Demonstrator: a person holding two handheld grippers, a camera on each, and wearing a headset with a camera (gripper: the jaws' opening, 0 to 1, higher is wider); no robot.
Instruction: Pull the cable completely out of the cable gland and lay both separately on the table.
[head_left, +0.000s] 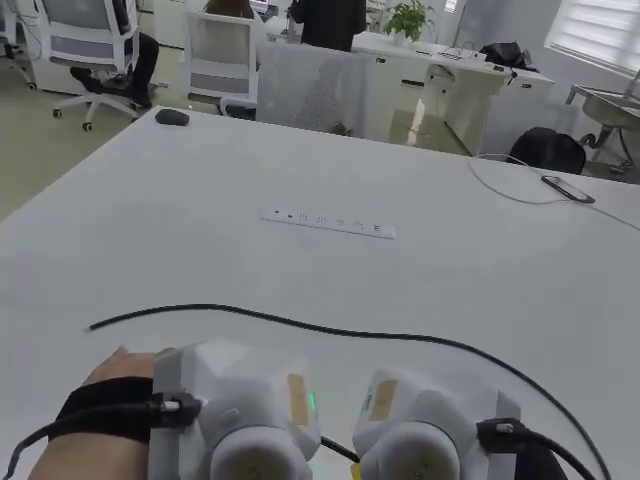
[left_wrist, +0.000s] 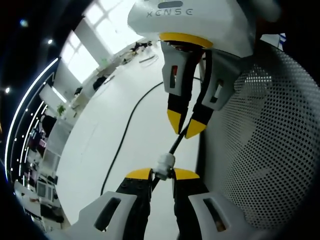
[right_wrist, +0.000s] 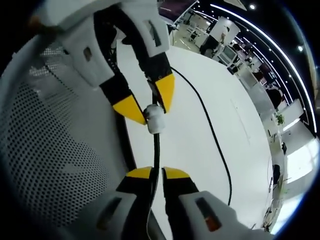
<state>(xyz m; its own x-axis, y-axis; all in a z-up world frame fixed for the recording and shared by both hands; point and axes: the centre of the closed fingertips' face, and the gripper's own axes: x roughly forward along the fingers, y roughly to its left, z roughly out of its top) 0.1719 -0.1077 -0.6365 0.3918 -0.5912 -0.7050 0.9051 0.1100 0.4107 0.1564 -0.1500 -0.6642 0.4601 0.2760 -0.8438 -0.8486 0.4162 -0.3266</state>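
Two parts not yet separated: white cable gland (left_wrist: 164, 164) threaded on the black cable (left_wrist: 178, 143), held near the edge of the white counter (left_wrist: 100, 150). Gland pinched between the yellow-tipped jaws of the left hand-held gripper (left_wrist: 163, 173), closed down onto its body. Just past the gland, cable clamped in the right hand-held gripper (left_wrist: 186, 125), jaws shut on the black sheath. Tips of the two facing each other, with a short straight stretch of cable between them. Same grasp seen from the right gripper view: own jaws closed on the cable at the bottom, gland in the opposite tips above.

Beyond the right one, remaining cable lying in a long loose curve across the counter, free end out to the left in the head view. Close beside both, in the gripper views, a white perforated surface (right_wrist: 55, 150). Black strap (head_left: 100, 405) round the wrist at lower left of the head view. Farther out on the counter: white power strip (head_left: 328, 224) near the middle, dark mouse (head_left: 172, 117) at the far left edge, phone (head_left: 567, 188) to the right. Past the counter, office chairs (head_left: 85, 45) and desks.
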